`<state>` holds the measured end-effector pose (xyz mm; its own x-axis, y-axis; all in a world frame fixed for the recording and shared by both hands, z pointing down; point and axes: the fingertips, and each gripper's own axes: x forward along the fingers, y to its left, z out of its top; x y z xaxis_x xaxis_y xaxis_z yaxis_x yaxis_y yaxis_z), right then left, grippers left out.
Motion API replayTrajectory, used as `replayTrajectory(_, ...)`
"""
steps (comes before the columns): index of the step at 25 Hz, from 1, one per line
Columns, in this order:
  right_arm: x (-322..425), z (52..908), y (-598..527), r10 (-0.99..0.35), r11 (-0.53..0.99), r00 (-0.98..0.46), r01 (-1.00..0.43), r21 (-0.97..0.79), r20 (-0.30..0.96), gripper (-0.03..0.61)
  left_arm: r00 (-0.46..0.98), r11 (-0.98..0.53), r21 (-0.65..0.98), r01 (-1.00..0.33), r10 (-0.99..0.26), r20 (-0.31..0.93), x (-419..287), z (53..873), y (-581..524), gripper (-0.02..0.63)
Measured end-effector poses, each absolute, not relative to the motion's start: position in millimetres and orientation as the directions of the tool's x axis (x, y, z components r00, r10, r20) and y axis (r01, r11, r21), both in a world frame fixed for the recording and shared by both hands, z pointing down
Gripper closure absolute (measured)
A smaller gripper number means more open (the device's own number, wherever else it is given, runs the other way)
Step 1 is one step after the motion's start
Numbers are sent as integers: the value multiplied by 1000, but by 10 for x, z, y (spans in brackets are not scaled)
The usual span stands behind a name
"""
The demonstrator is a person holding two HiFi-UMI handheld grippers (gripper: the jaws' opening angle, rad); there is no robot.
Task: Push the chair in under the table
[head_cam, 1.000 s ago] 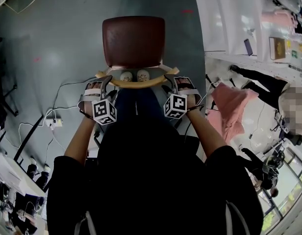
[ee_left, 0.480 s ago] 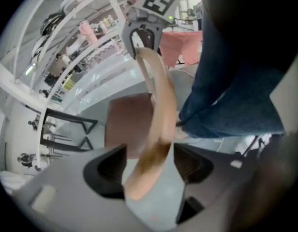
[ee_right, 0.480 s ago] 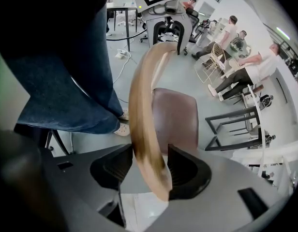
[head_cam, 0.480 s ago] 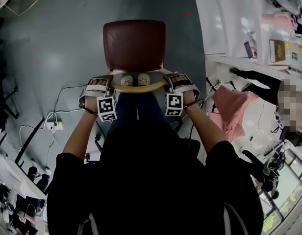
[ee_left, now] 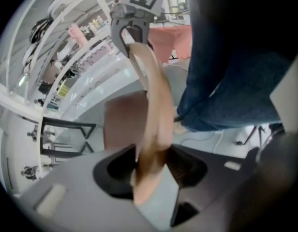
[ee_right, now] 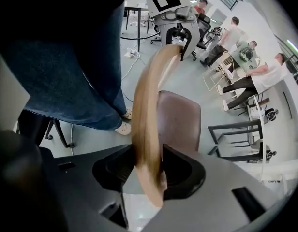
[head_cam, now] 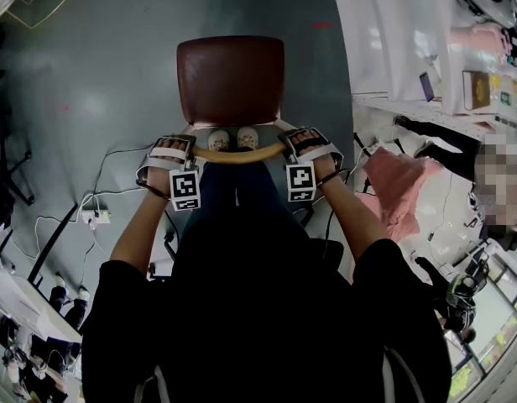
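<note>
The chair has a dark red-brown seat [head_cam: 230,78] and a curved wooden backrest [head_cam: 237,154], and it stands on the grey floor in front of me. My left gripper [head_cam: 170,151] sits over the backrest's left end and my right gripper [head_cam: 307,143] over its right end, both pointing down. In the left gripper view the wooden backrest [ee_left: 151,105] runs between the jaws of the left gripper [ee_left: 149,166]. In the right gripper view the backrest [ee_right: 151,110] fills the gap of the right gripper [ee_right: 148,170]. Both pairs of jaws have just been closing and now press on the wood.
A white table [head_cam: 384,32] stands at the upper right, with small items further right. Cables and a power strip [head_cam: 95,217] lie on the floor at left. A pink cloth [head_cam: 397,187] hangs at right. My shoes [head_cam: 233,137] show behind the backrest. Several people [ee_right: 265,76] sit farther off.
Both grippers have sunk onto the ends of the backrest and rolled, so their marker cubes face differently. Their jaws have closed on the wood. The chair has stayed in place.
</note>
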<state>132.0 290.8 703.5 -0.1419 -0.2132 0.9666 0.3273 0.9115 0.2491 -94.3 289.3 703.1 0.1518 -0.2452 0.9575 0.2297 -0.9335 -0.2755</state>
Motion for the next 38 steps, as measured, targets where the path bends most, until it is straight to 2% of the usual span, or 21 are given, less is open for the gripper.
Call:
replayTrajectory(11,1292,6940,2671,-226,897,-150,353,266,962,411,201,-907,-309,287,-259,945,-967,6913,2638,431)
replayTrajectory(27,1516,6970,2354,-246,880,-37,410,239,968,421,281,-894,-335,298,-254,926,-738,6905,2517,450)
replayTrajectory(35,1059,7035,2346,-244,912,-82,318,258,966,425,136,-885,-313,345,-283,949,-1225,7026,2094,439)
replayTrajectory(38,976,7077,2250,-242,921,-57,301,247,969,426,108,-880,-305,364,-285,952,-1315,7058,1967,438)
